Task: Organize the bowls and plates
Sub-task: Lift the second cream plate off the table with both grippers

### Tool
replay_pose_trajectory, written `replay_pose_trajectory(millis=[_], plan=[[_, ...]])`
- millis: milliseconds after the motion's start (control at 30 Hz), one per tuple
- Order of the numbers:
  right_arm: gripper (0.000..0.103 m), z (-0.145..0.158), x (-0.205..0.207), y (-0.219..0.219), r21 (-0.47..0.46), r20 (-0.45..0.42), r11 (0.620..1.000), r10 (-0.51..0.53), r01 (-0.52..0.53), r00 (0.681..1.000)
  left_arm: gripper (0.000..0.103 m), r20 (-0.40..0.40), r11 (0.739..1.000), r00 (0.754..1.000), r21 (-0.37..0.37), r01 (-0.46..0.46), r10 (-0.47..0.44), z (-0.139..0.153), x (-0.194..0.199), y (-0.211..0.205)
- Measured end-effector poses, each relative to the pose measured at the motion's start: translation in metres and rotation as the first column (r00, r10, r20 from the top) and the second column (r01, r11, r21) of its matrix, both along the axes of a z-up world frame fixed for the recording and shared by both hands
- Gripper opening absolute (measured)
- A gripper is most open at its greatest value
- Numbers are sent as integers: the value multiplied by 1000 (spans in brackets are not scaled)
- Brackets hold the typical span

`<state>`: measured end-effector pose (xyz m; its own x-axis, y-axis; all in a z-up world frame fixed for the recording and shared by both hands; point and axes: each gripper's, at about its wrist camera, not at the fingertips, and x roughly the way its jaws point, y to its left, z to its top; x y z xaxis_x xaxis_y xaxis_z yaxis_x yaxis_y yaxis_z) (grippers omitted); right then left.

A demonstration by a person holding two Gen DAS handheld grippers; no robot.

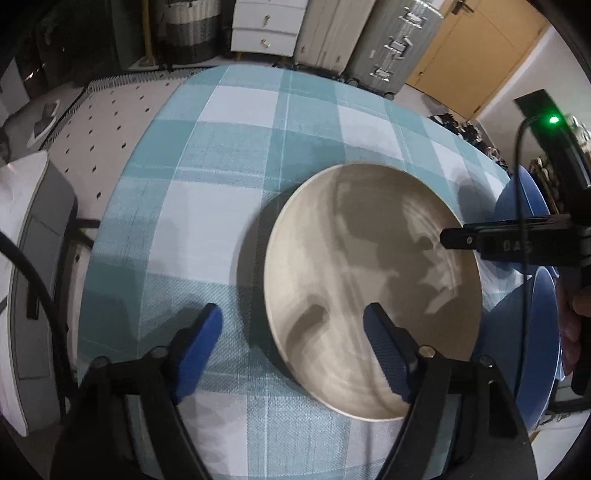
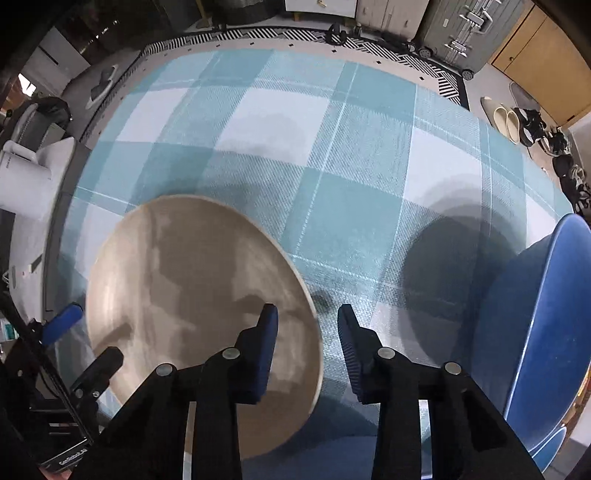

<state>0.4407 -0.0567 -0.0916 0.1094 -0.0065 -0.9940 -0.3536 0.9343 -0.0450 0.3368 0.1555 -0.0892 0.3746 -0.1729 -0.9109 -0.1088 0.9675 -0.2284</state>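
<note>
Plate: a beige plate lies flat on my counter's checked cloth; I place everything else by it.
Left tool: my left tool points steeply down at the plate's near-left rim. One blue finger hangs over the plate's inside, the other over the cloth just outside the rim. The jaws stand apart with the rim between them; neither pad presses on the plate.
Right tool: my right tool points straight down at the plate's right rim. Its left finger is over the plate's inside, its right finger over the cloth just outside. The jaws are narrow but apart, straddling the rim; I see a gap on both sides, so no grip.
Bowls: blue bowls sit right of the plate, near it but apart; in the left view they lie behind my right tool's body.
Shadows: both tools cast dark shapes across the plate.
Beyond: a grey suitcase and white drawers stand on the floor past the counter's far edge.
</note>
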Motion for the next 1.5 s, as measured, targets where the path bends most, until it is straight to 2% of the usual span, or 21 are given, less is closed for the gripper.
replay_pose_trajectory(millis=[67,133,233,300,400,433,467,667,800,1067,1200,1333,1500], plan=[[29,-3,0,0,6,3,1000,-4,4,1000,54,10,1000,1000,-2,-5,5,0,0,3],[28,-5,2,0,10,0,1000,-13,13,1000,53,-9,1000,1000,-19,-14,14,-5,1,8],[21,-8,2,1,9,-15,1000,-9,9,1000,48,-38,999,999,-44,-22,20,-11,1,12],[21,-10,2,2,18,-18,1000,-4,4,1000,37,-25,999,999,-27,-25,24,-9,0,14],[20,-11,4,1,21,-13,1000,-6,7,1000,32,5,1000,1000,9,-28,28,-5,-3,15],[20,-11,4,1,22,-11,1000,-10,11,1000,29,9,1000,1000,5,-27,27,-5,-4,16],[20,-11,4,1,20,-6,1000,-12,12,1000,23,4,1000,1000,-3,-26,26,-5,-3,16],[15,-8,-4,9,28,20,1000,13,-14,1000,12,-2,997,999,-67,-38,38,-9,-6,21],[14,-8,-7,9,42,19,999,8,-8,1000,9,-25,996,999,-79,-50,48,-12,-6,26],[10,-7,-19,31,105,7,994,18,-19,1000,9,-38,996,995,-12,-88,88,-12,-13,49],[10,-5,-29,51,103,11,994,37,-38,999,10,-48,996,996,40,-77,79,-12,-17,56],[10,-10,-38,63,123,-4,992,31,-30,1000,10,-57,995,994,36,-92,94,-12,-23,70],[10,-14,-49,80,121,-16,992,46,-43,999,10,-62,992,993,89,-92,97,-11,-33,77]])
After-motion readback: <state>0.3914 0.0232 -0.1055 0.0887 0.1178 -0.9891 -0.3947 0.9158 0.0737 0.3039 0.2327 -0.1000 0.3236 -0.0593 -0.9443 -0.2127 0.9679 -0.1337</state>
